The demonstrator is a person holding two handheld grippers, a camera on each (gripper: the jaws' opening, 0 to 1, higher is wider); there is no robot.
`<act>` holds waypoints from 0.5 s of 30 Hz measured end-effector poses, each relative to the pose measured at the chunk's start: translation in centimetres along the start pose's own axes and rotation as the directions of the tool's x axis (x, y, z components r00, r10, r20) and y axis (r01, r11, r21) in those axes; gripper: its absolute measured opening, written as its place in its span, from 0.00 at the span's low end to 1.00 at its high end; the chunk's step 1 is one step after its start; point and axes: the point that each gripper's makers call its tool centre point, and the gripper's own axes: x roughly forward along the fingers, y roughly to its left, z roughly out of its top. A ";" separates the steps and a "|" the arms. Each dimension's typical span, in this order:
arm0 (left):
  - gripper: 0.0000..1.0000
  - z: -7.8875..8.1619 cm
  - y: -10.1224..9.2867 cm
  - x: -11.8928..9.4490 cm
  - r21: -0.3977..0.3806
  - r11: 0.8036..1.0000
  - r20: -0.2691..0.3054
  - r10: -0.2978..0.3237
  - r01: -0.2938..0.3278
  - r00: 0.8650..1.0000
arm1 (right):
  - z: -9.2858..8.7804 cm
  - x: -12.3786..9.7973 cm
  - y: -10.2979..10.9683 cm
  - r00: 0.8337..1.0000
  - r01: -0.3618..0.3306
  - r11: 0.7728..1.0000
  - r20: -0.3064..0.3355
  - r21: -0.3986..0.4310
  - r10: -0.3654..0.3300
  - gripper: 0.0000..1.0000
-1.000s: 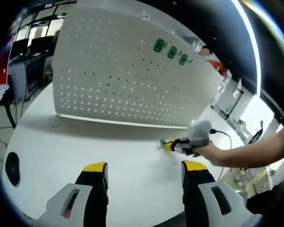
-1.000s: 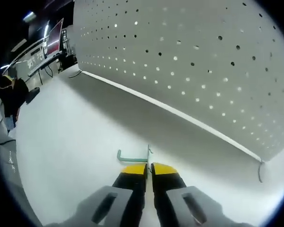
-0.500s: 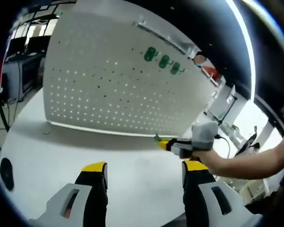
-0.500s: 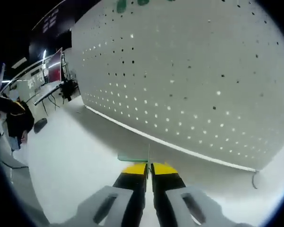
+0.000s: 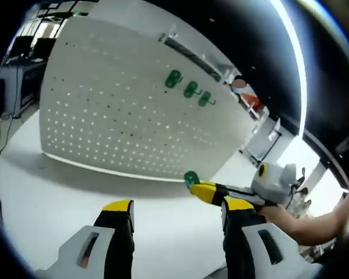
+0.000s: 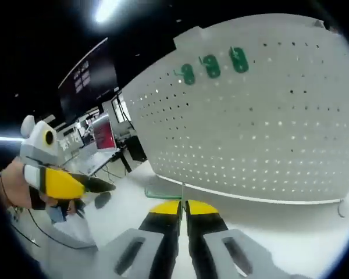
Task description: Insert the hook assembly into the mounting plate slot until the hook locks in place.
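Observation:
A white pegboard [image 5: 116, 110] stands upright on the white table [image 5: 41, 192], with three green hooks [image 5: 189, 90] mounted near its top. My left gripper [image 5: 177, 204] is open and holds nothing, low over the table. My right gripper [image 5: 202, 189] comes in from the right, raised off the table, shut on a green hook [image 5: 191, 179]. In the right gripper view, the right gripper [image 6: 182, 206] pinches the green hook [image 6: 161, 192], whose arm sticks out to the left, facing the pegboard [image 6: 267, 128] and the mounted hooks [image 6: 212, 65]. The left gripper [image 6: 90, 185] shows at the left.
A person's hand [image 5: 291, 224] holds the right gripper. Desks and monitors [image 6: 102, 139] stand beyond the pegboard's left end. A thin wire piece [image 6: 339, 208] lies at the board's foot on the right. The white table [image 6: 291, 232] spreads in front of the board.
My right gripper has lifted the green hook off the table and risen in front of the pegboard. Both views have tilted upward, bringing the mounted hooks lower in the picture.

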 end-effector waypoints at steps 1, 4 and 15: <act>0.58 0.1 -0.3 0.1 -0.005 1.000 0.003 -0.009 0.009 1.000 | 0.1 -0.1 0.4 1.000 -0.008 1.000 0.005 -0.007 0.008 0.00; 0.57 0.4 -1.2 0.4 -0.044 0.998 0.017 -0.044 0.045 0.999 | 0.3 -0.4 1.7 0.999 -0.037 0.999 0.026 0.007 0.037 0.00; 0.37 0.9 -2.0 0.5 -0.093 0.993 0.055 -0.066 0.070 0.996 | 0.6 -1.3 4.2 0.990 -0.094 0.993 0.109 0.070 0.086 0.00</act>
